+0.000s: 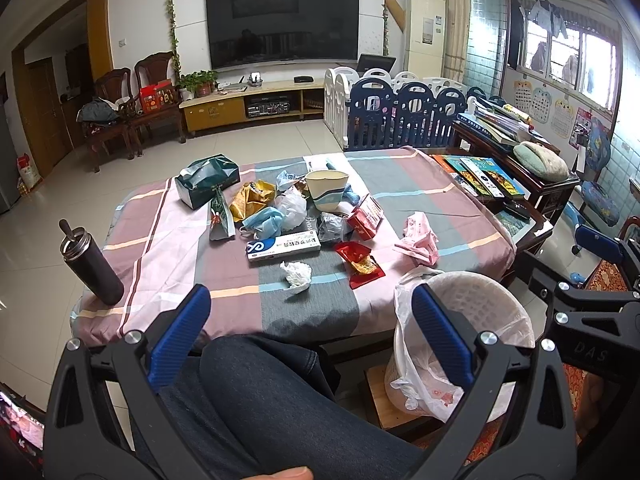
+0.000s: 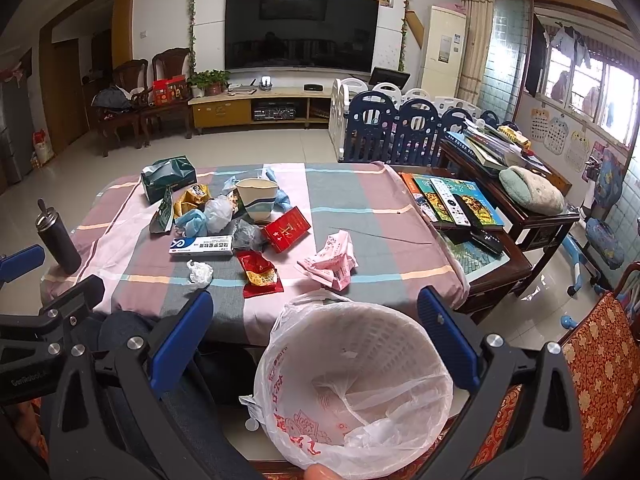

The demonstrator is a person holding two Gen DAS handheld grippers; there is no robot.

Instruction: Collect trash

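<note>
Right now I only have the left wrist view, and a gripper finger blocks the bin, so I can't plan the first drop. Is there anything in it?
Observer: The bin is lined with a white plastic bag. I see only the crumpled bag inside and can make out no trash.
Operator: Is the other gripper carrying something?
Observer: No. The right gripper is open with nothing held, and the bin's mouth shows between its fingers.
</note>
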